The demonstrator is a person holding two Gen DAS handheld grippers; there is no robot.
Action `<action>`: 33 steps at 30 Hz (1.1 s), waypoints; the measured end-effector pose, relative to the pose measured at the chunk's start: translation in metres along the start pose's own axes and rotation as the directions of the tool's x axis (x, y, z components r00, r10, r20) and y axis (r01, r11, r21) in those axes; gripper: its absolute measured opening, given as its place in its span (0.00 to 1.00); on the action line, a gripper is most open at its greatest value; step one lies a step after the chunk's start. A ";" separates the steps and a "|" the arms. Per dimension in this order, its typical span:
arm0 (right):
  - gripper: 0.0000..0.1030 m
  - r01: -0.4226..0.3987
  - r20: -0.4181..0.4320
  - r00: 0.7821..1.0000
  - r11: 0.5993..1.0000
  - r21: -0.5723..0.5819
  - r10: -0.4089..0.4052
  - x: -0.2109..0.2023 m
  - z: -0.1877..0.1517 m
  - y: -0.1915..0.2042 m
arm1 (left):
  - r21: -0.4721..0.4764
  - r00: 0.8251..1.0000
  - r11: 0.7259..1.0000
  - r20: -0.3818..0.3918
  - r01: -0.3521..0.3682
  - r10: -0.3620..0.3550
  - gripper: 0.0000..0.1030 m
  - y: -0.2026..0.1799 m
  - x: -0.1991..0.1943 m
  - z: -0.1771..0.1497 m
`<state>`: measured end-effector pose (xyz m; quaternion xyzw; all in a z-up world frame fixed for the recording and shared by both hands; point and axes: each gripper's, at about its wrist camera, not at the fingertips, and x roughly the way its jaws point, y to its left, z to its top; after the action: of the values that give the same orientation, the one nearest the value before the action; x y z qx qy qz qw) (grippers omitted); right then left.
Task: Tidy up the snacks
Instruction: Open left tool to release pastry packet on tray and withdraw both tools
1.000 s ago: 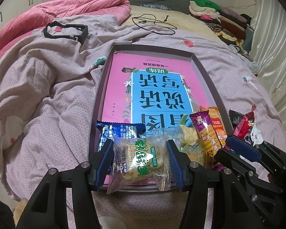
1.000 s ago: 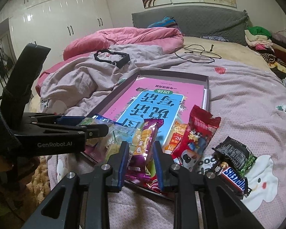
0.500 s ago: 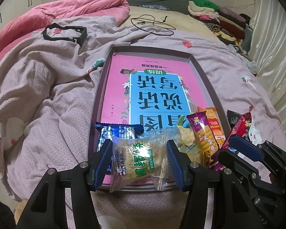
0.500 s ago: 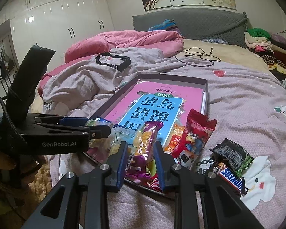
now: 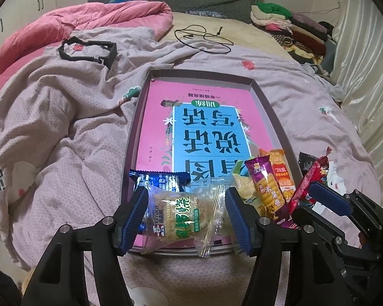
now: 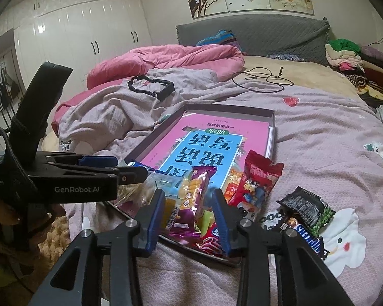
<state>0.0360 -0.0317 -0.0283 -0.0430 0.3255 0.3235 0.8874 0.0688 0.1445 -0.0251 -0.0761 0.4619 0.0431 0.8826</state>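
Both jaw pairs wider than 1 s ago — right gripper (image 6: 189,216) esp., its pads now clear of the purple rice-roll pack (image 6: 191,204) they were pinching; hands barely shifted otherwise.

Left gripper (image 5: 185,216): jaws opening, clear-wrapped cake pack (image 5: 185,210) sits between them at the tray's near edge, pads look just off the wrapper, not squeezing. Right: also opening, purple pack between pads but loose, lying on the near right corner of the tray (image 5: 130,153).

Step, imo: release after placing both packs in the tray. Next: back both grippers out w/o dragging wrappers, then go for the strays.

Near row in tray: blue pack (image 5: 160,178) behind the cake, yellow/green pack, orange pack (image 5: 280,173). Red bag (image 6: 258,183) leans on the right rim, half out. Outside on the blanket (image 6: 319,137): dark green pea bag (image 6: 306,209), Snickers bar (image 6: 309,237) — still to collect.

In the way: grippers are close side by side, so the right one's retreat needs care; red bag sits between tray and the strays.

Farther: pink/blue book (image 5: 204,127) fills the tray floor, black frame (image 5: 88,51), cable (image 5: 204,38), folded clothes (image 5: 293,28).
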 end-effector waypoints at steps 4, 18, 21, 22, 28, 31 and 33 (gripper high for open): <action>0.37 0.005 0.010 1.000 1.000 0.002 -0.005 -0.003 0.001 0.000 | 0.003 1.000 1.000 0.010 0.003 -0.003 0.65 -0.001 -0.005 0.001; 0.46 0.013 0.042 0.999 1.000 0.012 -0.013 -0.015 0.003 0.000 | 0.012 0.999 1.000 0.037 -0.002 0.002 0.70 -0.005 -0.018 0.005; 0.46 0.014 0.053 0.998 1.000 0.013 -0.015 -0.021 0.004 -0.001 | 0.017 0.999 1.000 0.051 0.001 -0.002 0.73 -0.007 -0.023 0.006; 0.46 0.014 0.057 0.998 1.000 0.014 -0.015 -0.022 0.005 -0.001 | 0.020 0.998 1.000 0.058 0.001 -0.002 0.73 -0.008 -0.026 0.007; 0.48 0.018 0.083 0.996 1.000 0.024 -0.020 -0.033 0.007 -0.006 | 0.031 0.997 1.000 0.078 0.001 -0.003 0.76 -0.014 -0.036 0.009; 0.50 0.023 0.094 0.995 0.999 0.030 -0.025 -0.037 0.008 -0.008 | 0.039 0.997 0.999 0.081 -0.002 -0.001 0.76 -0.017 -0.039 0.010; 0.50 0.029 0.100 0.994 0.999 0.032 -0.032 -0.040 0.009 -0.010 | 0.042 0.996 0.999 0.084 -0.007 0.003 0.76 -0.019 -0.041 0.009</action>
<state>0.0236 -0.0587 0.0016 -0.0182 0.2845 0.3069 0.9080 0.0555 0.1272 0.0159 -0.0544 0.4254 0.0387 0.9025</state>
